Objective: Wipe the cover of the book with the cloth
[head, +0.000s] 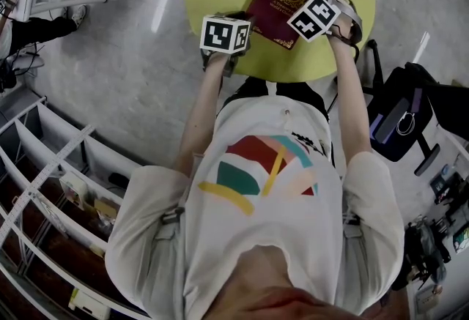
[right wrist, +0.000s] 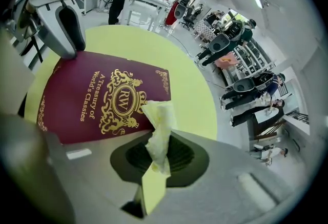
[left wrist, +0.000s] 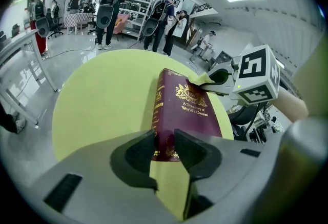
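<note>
My left tongs (left wrist: 165, 148) are partly closed, their two dark pads clamped on the near end of the book (left wrist: 187, 110) at its spine corner. The book is a maroon hardback with a gold crest. It lies flat, cover up, on the round yellow-green table (left wrist: 102, 100), on the side closest to me. My right tongs (right wrist: 161, 154) are pinched together on the cloth (right wrist: 159, 133), a pale yellow wad bunched up between the jaws, with its crumpled free end sticking out over the edge of the cover just beside the crest. From the left gripper view that cloth sits at the book's far right corner. I cannot tell whether it presses on the cover or only hangs above it.
</note>
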A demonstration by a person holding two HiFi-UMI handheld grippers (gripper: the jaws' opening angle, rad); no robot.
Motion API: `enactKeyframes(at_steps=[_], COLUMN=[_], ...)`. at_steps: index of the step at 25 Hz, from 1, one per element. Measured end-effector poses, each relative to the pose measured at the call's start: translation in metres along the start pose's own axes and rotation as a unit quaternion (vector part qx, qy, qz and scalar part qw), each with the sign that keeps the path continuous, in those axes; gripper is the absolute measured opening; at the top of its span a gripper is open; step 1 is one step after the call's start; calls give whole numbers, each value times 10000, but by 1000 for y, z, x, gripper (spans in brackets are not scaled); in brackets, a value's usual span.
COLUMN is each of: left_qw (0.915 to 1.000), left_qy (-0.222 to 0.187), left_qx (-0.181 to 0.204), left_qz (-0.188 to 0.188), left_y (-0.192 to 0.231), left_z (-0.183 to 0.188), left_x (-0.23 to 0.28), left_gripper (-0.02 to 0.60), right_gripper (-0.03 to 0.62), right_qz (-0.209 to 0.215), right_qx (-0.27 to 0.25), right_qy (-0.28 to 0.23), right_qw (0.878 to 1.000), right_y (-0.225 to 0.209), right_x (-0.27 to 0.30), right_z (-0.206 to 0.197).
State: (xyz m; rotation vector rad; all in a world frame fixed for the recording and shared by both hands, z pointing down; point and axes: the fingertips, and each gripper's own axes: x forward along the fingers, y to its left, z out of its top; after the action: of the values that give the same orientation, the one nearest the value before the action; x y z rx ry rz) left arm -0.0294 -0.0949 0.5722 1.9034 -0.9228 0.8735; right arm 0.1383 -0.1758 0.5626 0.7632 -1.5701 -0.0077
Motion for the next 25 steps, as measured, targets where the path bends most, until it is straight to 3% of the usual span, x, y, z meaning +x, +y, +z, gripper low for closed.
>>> enactKeyframes(at_steps=[8, 25], left_qw=[10000, 10000], left_qy=[11, -48], left_qx=[16, -20], left_qz=[-1, -50], left_y=[0, 0], left_z=[0, 1], left_x=[0, 1], left_gripper=[123, 124], right_gripper=[31, 31], right_qz=[261, 1006], right_qx=[176, -18], right_qy=[-51, -261], right_qw=[9995, 9946], right_y=[9, 117], right_x=[-5, -51], right_z=[7, 18])
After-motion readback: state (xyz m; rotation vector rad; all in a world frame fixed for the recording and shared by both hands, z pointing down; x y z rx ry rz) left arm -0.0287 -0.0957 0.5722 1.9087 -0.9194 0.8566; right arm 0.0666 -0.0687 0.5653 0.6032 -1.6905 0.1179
